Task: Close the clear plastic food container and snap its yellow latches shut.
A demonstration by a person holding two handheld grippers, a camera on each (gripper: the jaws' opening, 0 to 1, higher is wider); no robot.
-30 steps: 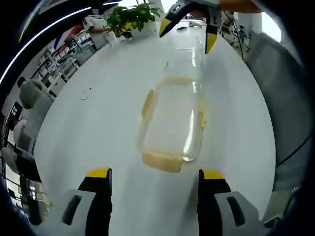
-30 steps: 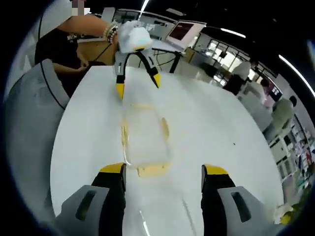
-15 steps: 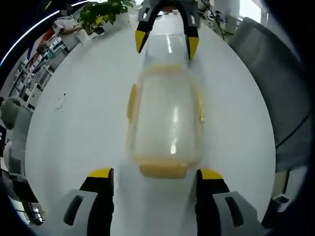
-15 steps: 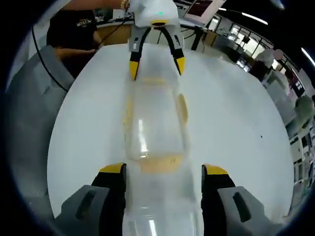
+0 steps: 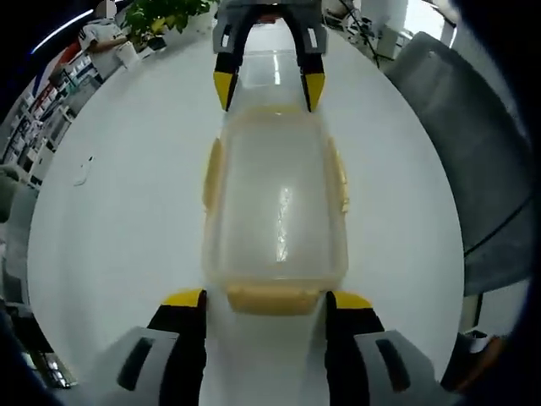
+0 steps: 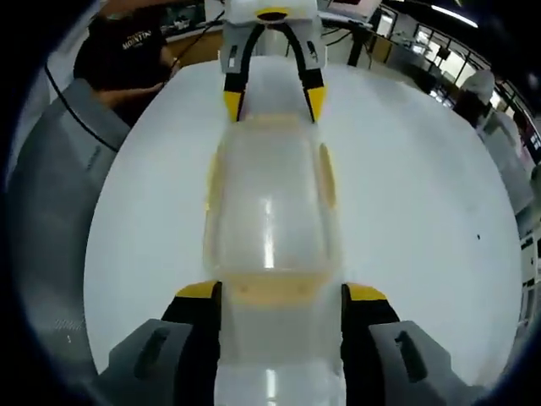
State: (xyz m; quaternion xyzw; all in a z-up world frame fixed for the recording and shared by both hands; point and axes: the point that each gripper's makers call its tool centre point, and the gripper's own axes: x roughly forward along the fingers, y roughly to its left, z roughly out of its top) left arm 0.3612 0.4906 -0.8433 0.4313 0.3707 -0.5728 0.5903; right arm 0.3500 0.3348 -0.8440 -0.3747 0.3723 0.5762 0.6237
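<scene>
The left gripper [image 5: 264, 298] and the right gripper [image 6: 283, 292], two in all, face each other with jaws spread apart, one at each short end of a single clear container [image 5: 275, 199] lying on the white table [image 5: 127, 211]. Four yellow latches [image 5: 273, 298] show on it, one on each side. A person's dark shirt [image 6: 127, 52] beyond the table carries white lettering too blurred to read.

White table [image 5: 127, 211], grey chair [image 5: 473, 152] at right, potted plant [image 5: 161, 13] upper left; monitor [image 6: 342, 7] and ceiling strip lights [image 6: 452, 10] at top.
</scene>
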